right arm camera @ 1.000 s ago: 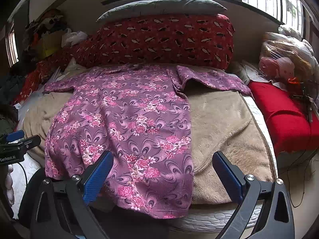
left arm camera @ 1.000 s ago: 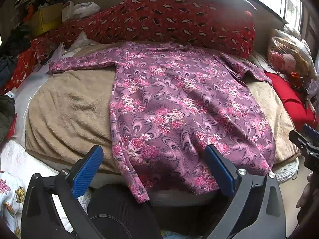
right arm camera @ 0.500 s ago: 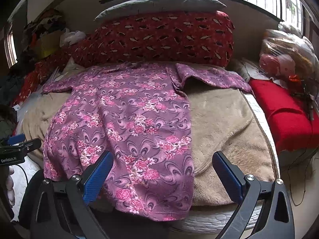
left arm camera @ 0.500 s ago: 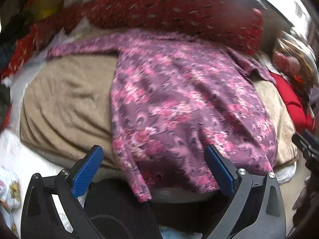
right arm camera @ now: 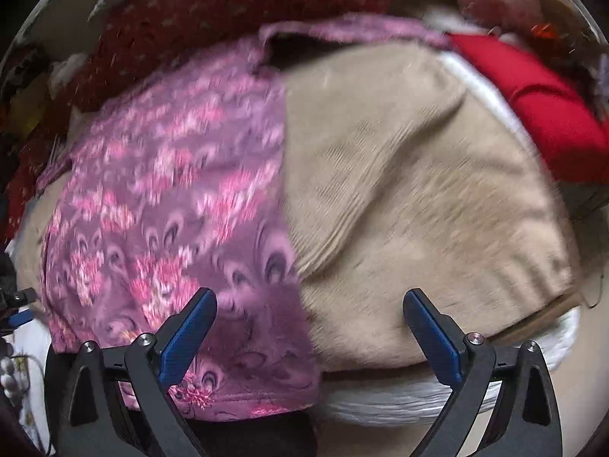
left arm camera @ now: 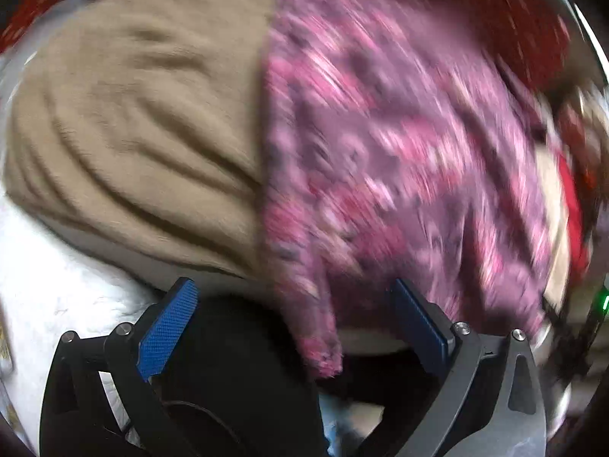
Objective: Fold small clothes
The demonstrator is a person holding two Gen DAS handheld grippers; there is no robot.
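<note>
Spread across the bed, a tan blanket (right arm camera: 418,175) is serving as my folding surface, with red patterned cushions (right arm camera: 228,7) blurred along the far side and a plain red cushion (right arm camera: 533,99) sitting off to the right. Lying on the blanket is the purple floral garment (right arm camera: 182,198), its long axis running away from me toward the cushions and its hem (right arm camera: 243,407) hanging over the near edge of the mattress (right arm camera: 380,400). I am watching both views smear with motion, so fine detail is beyond me. I am holding the left gripper (left arm camera: 293,327) with its fingers wide apart and gripping nothing; the garment's near left hem corner (left arm camera: 319,354) is dangling right between them, just ahead of the blue pads. I am holding the right gripper (right arm camera: 308,335) likewise spread and empty, and the garment's right side edge is running straight up between its fingers, with floral cloth by the left pad and bare blanket by the right. So each tool is sitting over its own corner of the hem, the left seeming slightly closer to cloth it could pinch. I am judging that the coming move depends on closing on both hem corners and carrying them away along that long axis toward the collar.
</note>
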